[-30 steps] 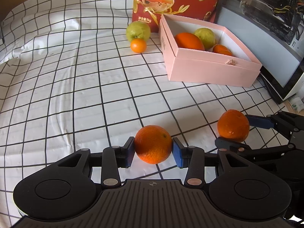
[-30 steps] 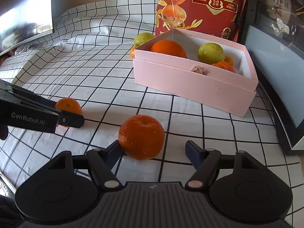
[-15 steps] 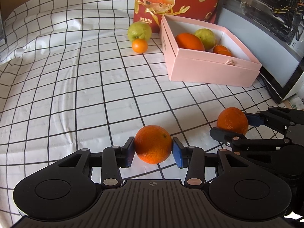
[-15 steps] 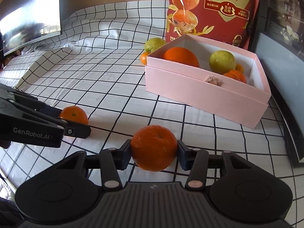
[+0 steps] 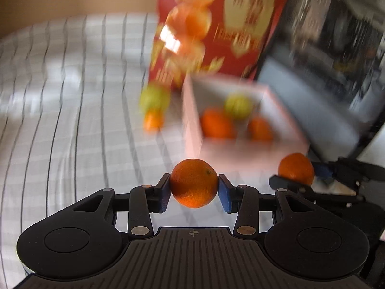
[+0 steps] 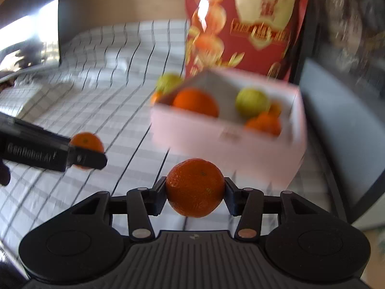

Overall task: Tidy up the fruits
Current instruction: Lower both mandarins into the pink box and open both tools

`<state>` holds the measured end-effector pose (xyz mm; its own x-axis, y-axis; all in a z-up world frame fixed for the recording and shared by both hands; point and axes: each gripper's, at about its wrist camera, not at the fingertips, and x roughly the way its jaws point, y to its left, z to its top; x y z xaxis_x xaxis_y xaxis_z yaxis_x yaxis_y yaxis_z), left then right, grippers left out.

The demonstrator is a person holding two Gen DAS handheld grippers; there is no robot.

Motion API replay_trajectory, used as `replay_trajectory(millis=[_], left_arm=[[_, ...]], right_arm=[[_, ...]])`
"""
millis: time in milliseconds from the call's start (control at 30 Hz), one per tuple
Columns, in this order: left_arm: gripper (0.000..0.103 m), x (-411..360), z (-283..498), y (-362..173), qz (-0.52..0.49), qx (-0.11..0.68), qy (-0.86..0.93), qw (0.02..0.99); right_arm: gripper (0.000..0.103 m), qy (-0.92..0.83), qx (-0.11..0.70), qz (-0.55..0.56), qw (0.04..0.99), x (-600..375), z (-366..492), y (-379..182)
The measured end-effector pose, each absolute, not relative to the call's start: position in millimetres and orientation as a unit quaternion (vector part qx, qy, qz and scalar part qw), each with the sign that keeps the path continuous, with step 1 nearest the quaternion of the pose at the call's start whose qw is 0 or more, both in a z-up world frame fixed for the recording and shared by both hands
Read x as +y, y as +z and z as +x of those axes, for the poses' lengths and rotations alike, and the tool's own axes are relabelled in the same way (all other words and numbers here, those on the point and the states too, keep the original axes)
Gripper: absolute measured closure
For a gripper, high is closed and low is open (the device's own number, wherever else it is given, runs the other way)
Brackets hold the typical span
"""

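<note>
Both tools are rising off the checked-cloth counter [image 5: 72,125]. Left tool [image 5: 194,187] is pinching a round orange [image 5: 194,183]; right tool [image 6: 195,191] is pinching a dimpled tangerine [image 6: 195,187]. Ahead and rightward, the pink cardboard box [image 6: 216,139] is waiting, nearer the right tool; blur is smearing its contents.

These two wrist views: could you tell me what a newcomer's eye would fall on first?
Each gripper is clamped on an orange: the left gripper holds one orange, and the right gripper holds another orange. Beyond them sits an open pink box with oranges and a green fruit inside. A tall red bag stands behind it; the background is motion-blurred.
</note>
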<state>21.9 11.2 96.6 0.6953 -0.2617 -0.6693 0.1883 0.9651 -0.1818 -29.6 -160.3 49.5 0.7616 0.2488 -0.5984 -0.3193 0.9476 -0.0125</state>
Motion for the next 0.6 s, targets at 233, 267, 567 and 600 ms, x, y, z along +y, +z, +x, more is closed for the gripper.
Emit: replay_trajectory(millis=[233, 267, 567, 600], left_arm=[[0.057, -19, 114, 152, -0.064, 0.315, -0.171, 0.932], [0.057, -24, 129, 153, -0.066, 0.316, -0.17, 0.931], [0.057, -64, 207, 99, -0.066, 0.409, -0.205, 0.886], [0.057, -66, 206, 94, -0.056, 0.407, -0.203, 0.889]], right_arm=[[0.055, 0.098, 0.246, -0.055, 0.963, -181, 30, 106], [0.055, 0.092, 0.251, -0.054, 0.962, -182, 39, 107], [0.055, 0.078, 0.328, -0.056, 0.94, -175, 87, 57], [0.055, 0.077, 0.333, -0.058, 0.938, -173, 90, 52]])
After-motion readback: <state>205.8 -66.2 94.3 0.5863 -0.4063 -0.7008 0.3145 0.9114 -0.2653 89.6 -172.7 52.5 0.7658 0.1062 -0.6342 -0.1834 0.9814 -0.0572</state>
